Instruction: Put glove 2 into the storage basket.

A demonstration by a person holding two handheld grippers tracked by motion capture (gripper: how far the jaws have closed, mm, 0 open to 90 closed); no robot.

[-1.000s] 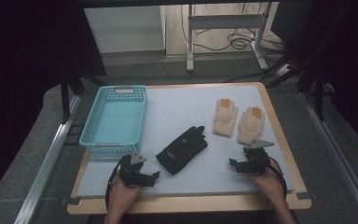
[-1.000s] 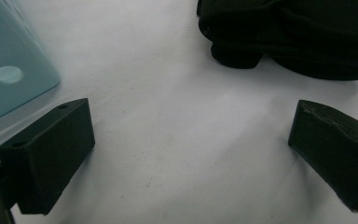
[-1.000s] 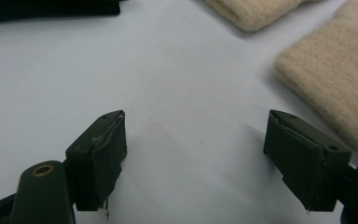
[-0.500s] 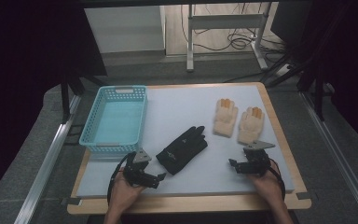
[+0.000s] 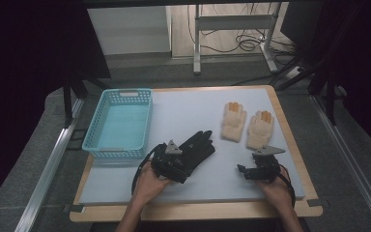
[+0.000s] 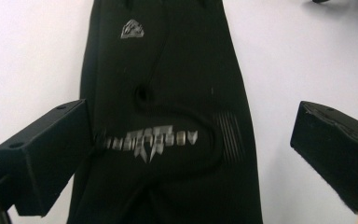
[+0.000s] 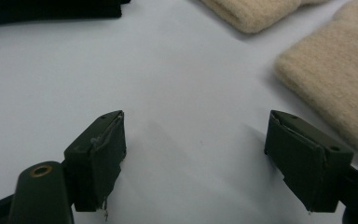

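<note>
Two grippers low in frame: left gripper spread wide astride black glove, poised to pinch it; right gripper wide open, empty, waiting beside cream gloves.

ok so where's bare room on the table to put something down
Bare mat lies along the far edge, between the blue basket and the cream gloves, and at the near edge between the left gripper and right gripper. It is crowded around the black glove, where the left gripper hovers, jaws open.
</note>
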